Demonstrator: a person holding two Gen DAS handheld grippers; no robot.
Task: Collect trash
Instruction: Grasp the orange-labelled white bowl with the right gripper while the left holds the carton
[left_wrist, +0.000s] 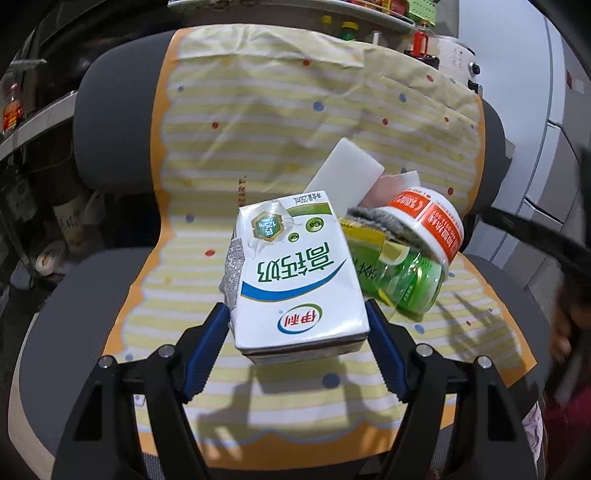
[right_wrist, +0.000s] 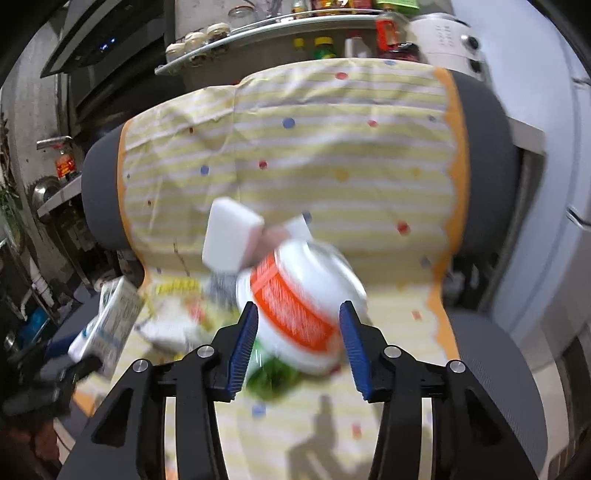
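Currently: left gripper (left_wrist: 298, 317) clamped wide on the carton (left_wrist: 295, 273), white with green and blue print, lifted above the cloth (left_wrist: 258, 122) on the chair (left_wrist: 107, 122). Right gripper (right_wrist: 298, 314) partly spread around the tub (right_wrist: 299, 295), white with an orange band; contact unclear through blur. Green bottle (left_wrist: 406, 280) beside the carton.

The right gripper (right_wrist: 298, 334) holds a white-and-orange cup (right_wrist: 301, 314) above the striped chair cover (right_wrist: 332, 147).
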